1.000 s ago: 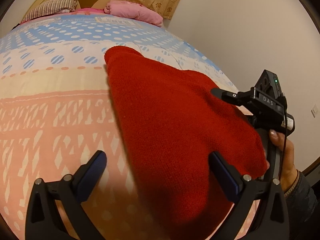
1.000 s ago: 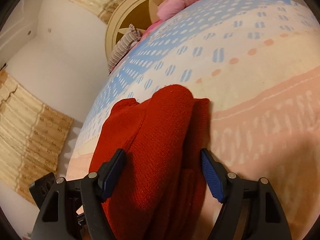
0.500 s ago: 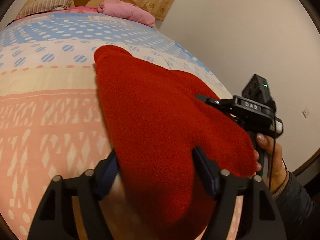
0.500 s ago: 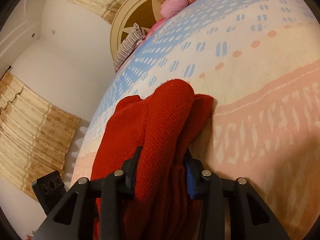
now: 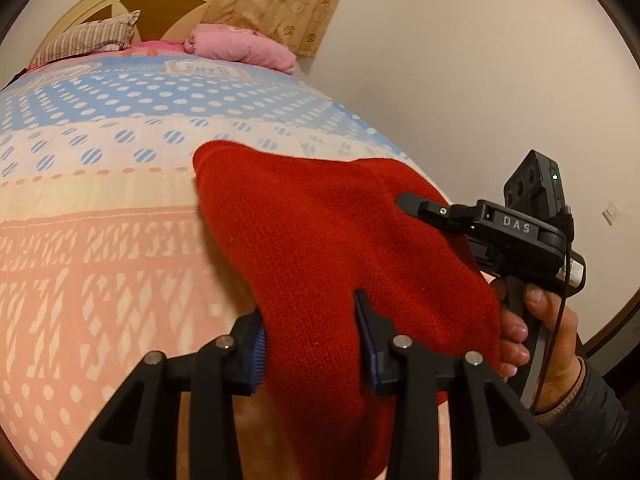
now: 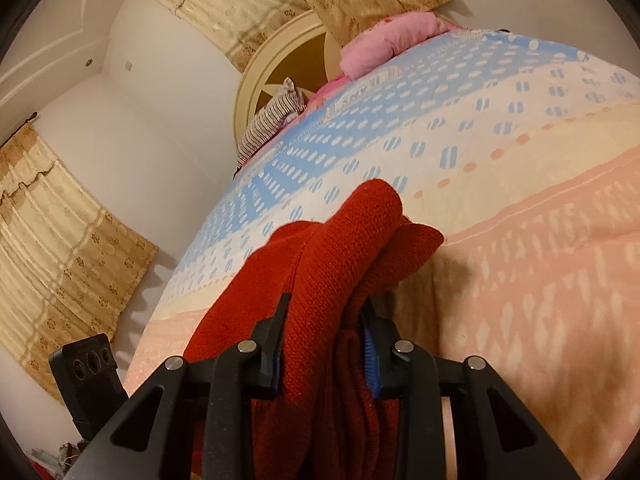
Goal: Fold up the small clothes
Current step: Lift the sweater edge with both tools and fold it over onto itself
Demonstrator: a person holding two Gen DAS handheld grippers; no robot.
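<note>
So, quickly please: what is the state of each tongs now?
Left tongs: closed on the red knitted garment.
Right tongs: closed on the same garment.

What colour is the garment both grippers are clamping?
Solid red knit garment, no pattern; clearest in the left wrist view.

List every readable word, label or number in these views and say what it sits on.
"DAS": white letters on the black body of the right gripper, seen from the left wrist view.
A framed panel on the bedspread near the pink pillow holds lettering too blurred to read.
</note>
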